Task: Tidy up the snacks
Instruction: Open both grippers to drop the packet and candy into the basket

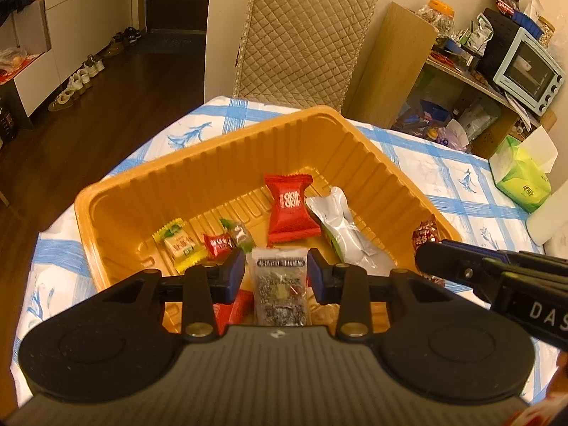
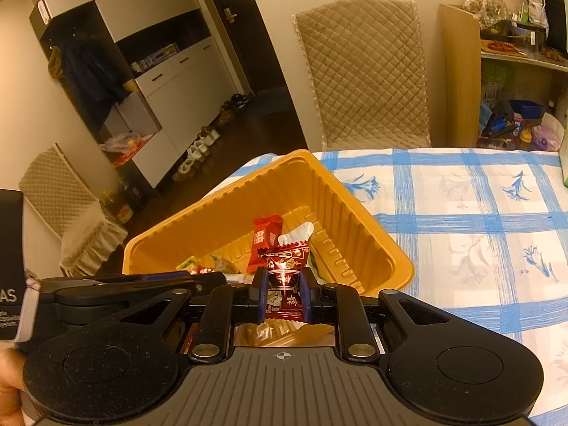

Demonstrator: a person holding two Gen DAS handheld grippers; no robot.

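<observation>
An orange plastic tray (image 1: 213, 163) stands on the blue-checked tablecloth and holds several wrapped snacks: a red packet (image 1: 289, 209), a silver pouch (image 1: 346, 234), a yellow-green candy (image 1: 179, 245) and a small red candy (image 1: 220, 245). My left gripper (image 1: 277, 273) is shut on a clear packet of dark seeded snack (image 1: 280, 287), held over the tray's near side. My right gripper (image 2: 283, 296) is shut on a dark red foil candy (image 2: 285, 277) above the tray's (image 2: 227, 206) near rim. The right gripper's fingers (image 1: 461, 266) also reach in from the right of the left wrist view.
A quilted chair (image 1: 305, 35) stands behind the table. A green tissue box (image 1: 522, 177) sits on the table's right side, beside a shelf with a toaster oven (image 1: 529, 74). Shoes and cabinets line the floor at left. The cloth (image 2: 479, 230) spreads to the tray's right.
</observation>
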